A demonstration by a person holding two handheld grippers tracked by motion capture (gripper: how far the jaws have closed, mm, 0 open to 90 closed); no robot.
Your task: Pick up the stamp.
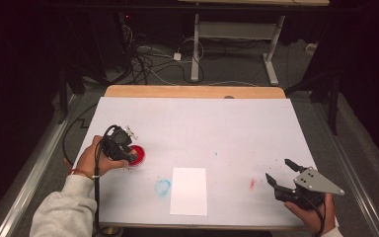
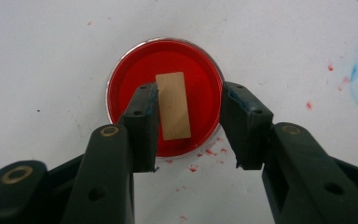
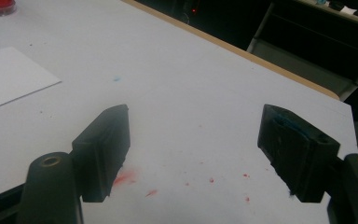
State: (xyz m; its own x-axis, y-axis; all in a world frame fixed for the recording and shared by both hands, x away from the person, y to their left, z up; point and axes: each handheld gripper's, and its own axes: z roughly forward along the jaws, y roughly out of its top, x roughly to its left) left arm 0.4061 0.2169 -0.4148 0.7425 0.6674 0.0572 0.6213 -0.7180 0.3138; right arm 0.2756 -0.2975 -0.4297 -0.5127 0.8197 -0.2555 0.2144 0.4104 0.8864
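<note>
A round dish (image 1: 138,155) of red liquid (image 2: 200,88) sits at the left of the white table. In it lies a small tan rectangular block (image 2: 173,105). My left gripper (image 1: 128,152) points down over the dish and is open (image 2: 189,107). Its left jaw stands right against the block's left edge, and its right jaw is apart from the block, over the dish's right rim. My right gripper (image 1: 277,169) rests low near the front right corner, open wide (image 3: 196,121), with nothing between its fingers.
A white paper sheet (image 1: 189,191) lies at the front centre, also seen in the right gripper view (image 3: 9,77). Left of it is a blue ring smudge (image 1: 163,186). A red smear (image 1: 252,183) and red specks mark the table by my right gripper. The table's wooden edge (image 1: 192,91) runs along the far side.
</note>
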